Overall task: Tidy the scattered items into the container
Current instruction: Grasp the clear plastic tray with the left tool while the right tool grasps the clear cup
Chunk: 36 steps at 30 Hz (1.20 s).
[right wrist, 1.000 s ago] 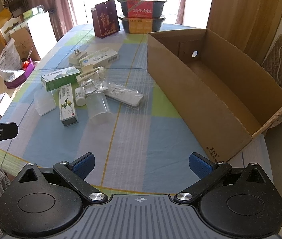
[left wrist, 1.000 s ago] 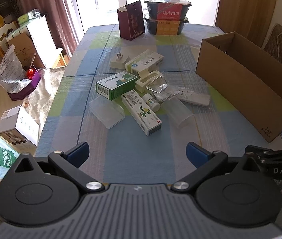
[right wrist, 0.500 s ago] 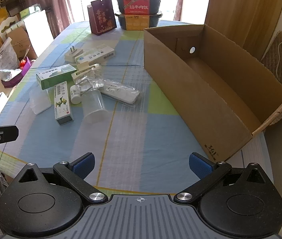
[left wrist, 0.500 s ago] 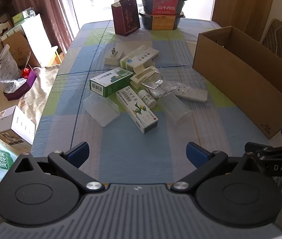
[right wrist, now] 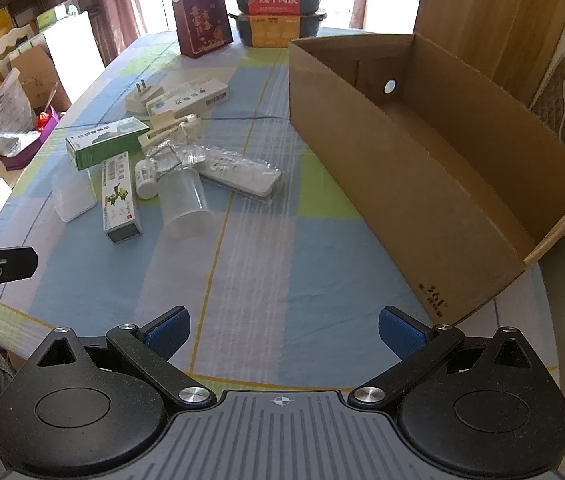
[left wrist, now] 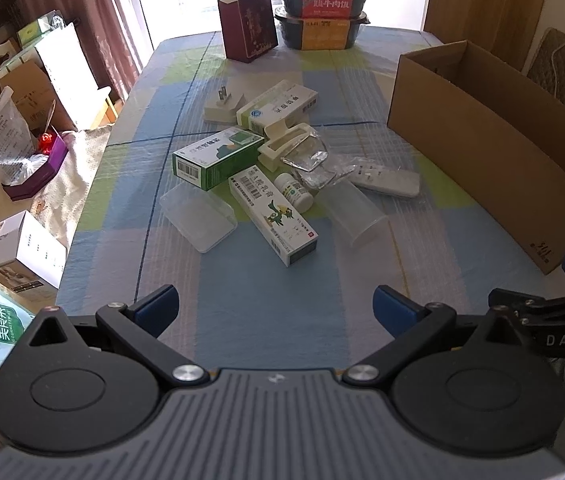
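Both grippers are pulling back a little from a second ago, so the table's far end and the pile are sitting smaller and further up in each view; nothing on the cloth is shifting.

The table [left wrist: 250, 312] is wearing a checked cloth of blue, green and lilac. Along its right side the cardboard box [right wrist: 434, 168] is standing open-topped and holding nothing I can see. At the far end two stacked food tubs [left wrist: 322, 12] are sitting beside a dark red carton [left wrist: 248, 26].

Mid-table, well apart from the box, the clutter is lying in a loose heap: a green box [left wrist: 218, 158], a long white box [left wrist: 272, 216] with a small bottle [left wrist: 293, 191] just beside it, another white box [left wrist: 278, 106], a remote [left wrist: 386, 178] in clear wrap, a clear cup [left wrist: 352, 216] on its side, a clear lid [left wrist: 198, 216] and a plug [left wrist: 222, 106].

The left gripper [left wrist: 276, 310] is hovering over the near edge, fingers spread wide, gripping nothing. The right gripper [right wrist: 284, 330] is doing likewise, spread wide and empty, with the box's near corner just ahead of its right finger.
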### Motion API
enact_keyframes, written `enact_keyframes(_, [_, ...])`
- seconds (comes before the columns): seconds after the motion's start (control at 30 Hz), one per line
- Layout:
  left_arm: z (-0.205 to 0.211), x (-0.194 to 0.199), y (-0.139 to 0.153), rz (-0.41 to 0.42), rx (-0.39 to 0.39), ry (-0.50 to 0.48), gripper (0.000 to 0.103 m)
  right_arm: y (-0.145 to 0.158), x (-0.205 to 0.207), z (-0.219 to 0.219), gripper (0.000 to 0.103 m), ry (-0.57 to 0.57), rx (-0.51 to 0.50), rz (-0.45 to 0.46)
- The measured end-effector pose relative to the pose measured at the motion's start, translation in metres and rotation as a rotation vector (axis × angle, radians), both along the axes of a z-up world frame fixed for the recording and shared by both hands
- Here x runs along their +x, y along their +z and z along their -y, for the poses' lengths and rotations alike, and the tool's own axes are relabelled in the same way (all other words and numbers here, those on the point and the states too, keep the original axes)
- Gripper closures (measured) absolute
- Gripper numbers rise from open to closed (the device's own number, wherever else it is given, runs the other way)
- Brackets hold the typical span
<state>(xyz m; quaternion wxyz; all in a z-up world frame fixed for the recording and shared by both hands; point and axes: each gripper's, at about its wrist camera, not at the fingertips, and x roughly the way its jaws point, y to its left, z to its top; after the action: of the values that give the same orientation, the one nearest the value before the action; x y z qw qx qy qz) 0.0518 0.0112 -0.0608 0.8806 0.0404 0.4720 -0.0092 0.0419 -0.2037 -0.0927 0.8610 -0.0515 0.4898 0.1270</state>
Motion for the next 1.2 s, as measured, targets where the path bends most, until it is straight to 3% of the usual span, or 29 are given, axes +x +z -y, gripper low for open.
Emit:
enact_keyframes(0.37, [-0.008, 0.019, -0.02, -0.056, -0.024, -0.004, 0.001, -0.015, 0.011, -0.007, 0.0, 0.037, 0.007, 0.0])
enact_keyframes(0.63, [-0.032, 0.033, -0.029, -0.037, -0.03, 0.046, 0.002, -0.024, 0.029, -0.015, 0.0, 0.043, 0.048, 0.016])
enact_keyframes(0.87, [-0.065, 0.059, -0.044, -0.062, -0.091, 0.116, 0.017, -0.034, 0.05, -0.025, 0.0, 0.05, 0.089, 0.019])
enact_keyframes(1.2, [-0.091, 0.084, -0.058, -0.073, -0.111, 0.134, 0.023, -0.054, 0.076, -0.059, 0.0, 0.135, 0.117, 0.037])
